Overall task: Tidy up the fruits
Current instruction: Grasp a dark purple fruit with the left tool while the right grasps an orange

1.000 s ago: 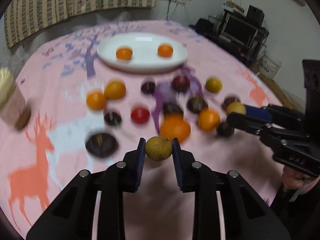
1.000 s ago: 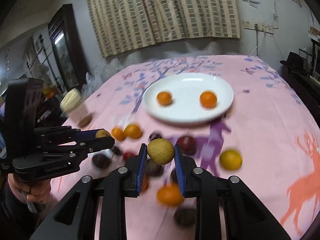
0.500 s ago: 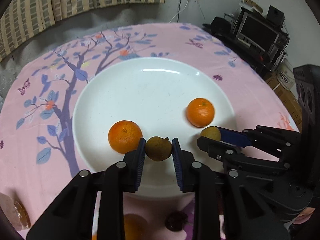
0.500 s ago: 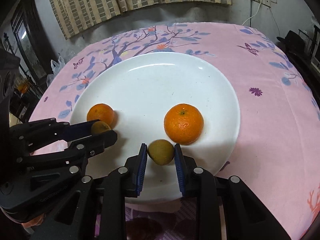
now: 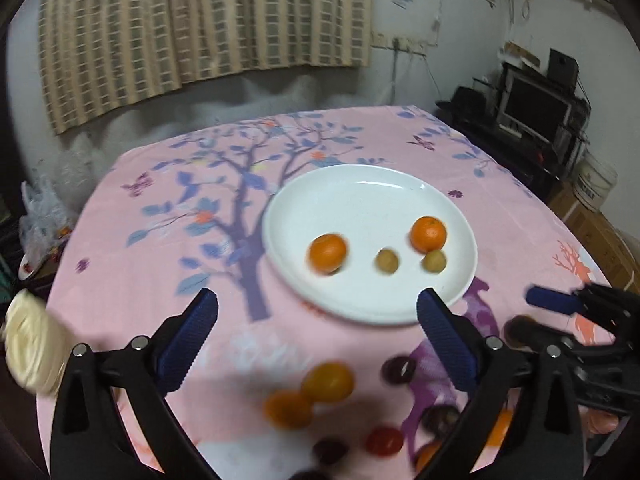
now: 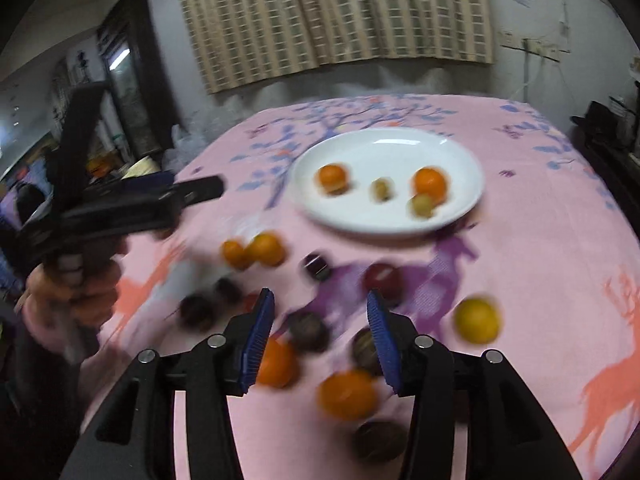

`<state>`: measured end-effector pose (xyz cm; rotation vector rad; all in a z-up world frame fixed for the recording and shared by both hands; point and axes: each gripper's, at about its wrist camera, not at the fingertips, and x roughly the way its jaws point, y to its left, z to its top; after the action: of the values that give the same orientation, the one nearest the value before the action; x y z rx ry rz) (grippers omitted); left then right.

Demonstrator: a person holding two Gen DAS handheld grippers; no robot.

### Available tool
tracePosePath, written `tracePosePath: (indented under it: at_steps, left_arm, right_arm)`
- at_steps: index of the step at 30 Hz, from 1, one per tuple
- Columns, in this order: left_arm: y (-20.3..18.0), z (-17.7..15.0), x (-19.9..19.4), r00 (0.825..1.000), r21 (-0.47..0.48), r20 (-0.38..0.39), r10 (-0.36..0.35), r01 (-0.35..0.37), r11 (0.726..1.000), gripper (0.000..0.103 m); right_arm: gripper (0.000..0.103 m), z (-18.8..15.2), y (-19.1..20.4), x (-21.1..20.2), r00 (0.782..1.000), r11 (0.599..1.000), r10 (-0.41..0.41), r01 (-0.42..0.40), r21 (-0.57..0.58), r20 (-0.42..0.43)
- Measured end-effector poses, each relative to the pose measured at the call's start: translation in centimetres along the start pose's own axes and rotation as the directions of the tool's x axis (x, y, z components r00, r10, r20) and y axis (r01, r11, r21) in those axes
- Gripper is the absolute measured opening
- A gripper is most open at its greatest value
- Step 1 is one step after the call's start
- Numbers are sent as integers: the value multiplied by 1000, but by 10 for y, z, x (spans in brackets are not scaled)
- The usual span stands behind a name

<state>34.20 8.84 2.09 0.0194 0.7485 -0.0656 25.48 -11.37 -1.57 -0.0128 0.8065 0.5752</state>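
Observation:
A white plate (image 5: 360, 200) holds two oranges (image 5: 327, 252) and two small yellow-brown fruits (image 5: 387, 261). My left gripper (image 5: 316, 300) hangs short of the plate's near rim, its jaws opening wide with nothing between them. In the right wrist view the same plate (image 6: 400, 152) lies farther off. My right gripper (image 6: 320, 300) hovers over loose fruit with its jaws opening and nothing in them. Several oranges (image 6: 346, 394), dark plums (image 6: 310, 330) and a yellow fruit (image 6: 476, 320) lie scattered on the pink cloth. The other small yellow-brown fruit (image 6: 422, 205) rests against an orange.
A cream-lidded jar (image 5: 32, 348) stands at the table's left edge. A person's hand (image 6: 80, 284) holds the left gripper (image 6: 200, 190) at the left. A TV stand (image 5: 536, 108) and boxes crowd the right side beyond the table.
Both grippers let go of their small yellow-brown fruits onto the plate, opened, and drew back toward the near side of the table.

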Motion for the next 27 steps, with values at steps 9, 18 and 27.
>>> tracePosePath:
  at_steps: [9, 18, 27]
  left_arm:
    - [64, -86, -11, 996, -188, -70, 59, -71, 980, 98]
    - [73, -110, -28, 993, -213, -72, 98, -111, 971, 98]
    - [74, -114, -30, 991, -198, -81, 108, -122, 972, 98]
  right_arm:
    - [49, -38, 47, 26, 995, 997, -74, 72, -35, -63]
    - [50, -37, 51, 41, 988, 991, -128, 125, -35, -87]
    - [50, -34, 48, 52, 984, 992, -128, 127, -14, -126]
